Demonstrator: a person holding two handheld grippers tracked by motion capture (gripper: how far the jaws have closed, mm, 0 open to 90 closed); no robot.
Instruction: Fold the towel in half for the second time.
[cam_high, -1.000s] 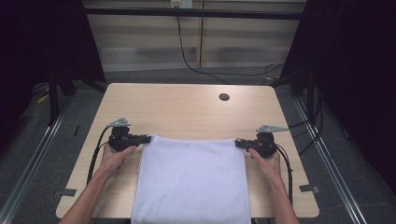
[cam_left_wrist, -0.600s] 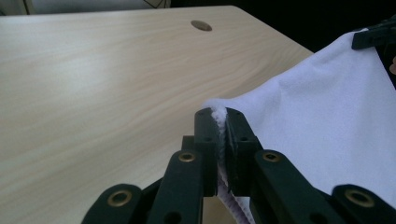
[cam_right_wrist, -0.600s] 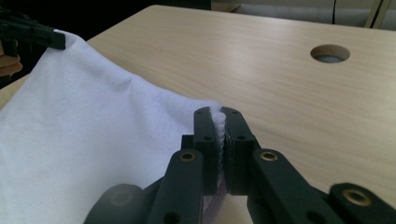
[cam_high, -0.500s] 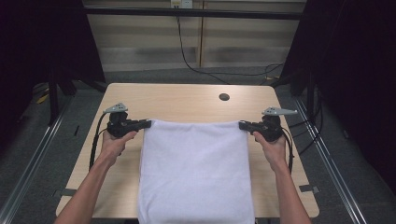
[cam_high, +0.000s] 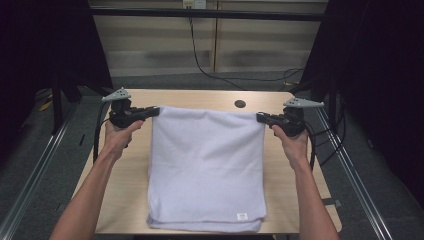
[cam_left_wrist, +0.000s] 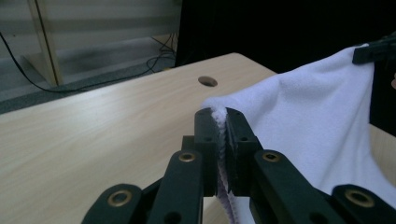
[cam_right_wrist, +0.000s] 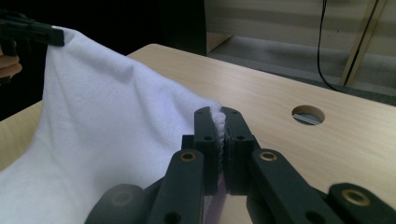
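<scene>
A white towel (cam_high: 205, 165) hangs stretched between the two grippers above the wooden table (cam_high: 130, 200), its lower end lying folded at the table's near edge with a small label (cam_high: 242, 216). My left gripper (cam_high: 156, 111) is shut on the towel's top left corner (cam_left_wrist: 218, 113). My right gripper (cam_high: 260, 118) is shut on the top right corner (cam_right_wrist: 217, 112). In the left gripper view the towel (cam_left_wrist: 317, 112) runs off to the other gripper (cam_left_wrist: 376, 50) at the upper right. In the right gripper view the towel (cam_right_wrist: 107, 121) reaches the other gripper (cam_right_wrist: 32, 31) at the upper left.
A round cable hole (cam_high: 240, 104) sits in the table near its far edge, behind the towel. Black cables (cam_high: 200, 60) run over the floor beyond the table. Metal rails (cam_high: 35, 170) flank both sides of the table.
Both grippers have risen and moved away from me, lifting the towel's top edge off the table. More of the towel now hangs, and its near end has slid onto the table.
</scene>
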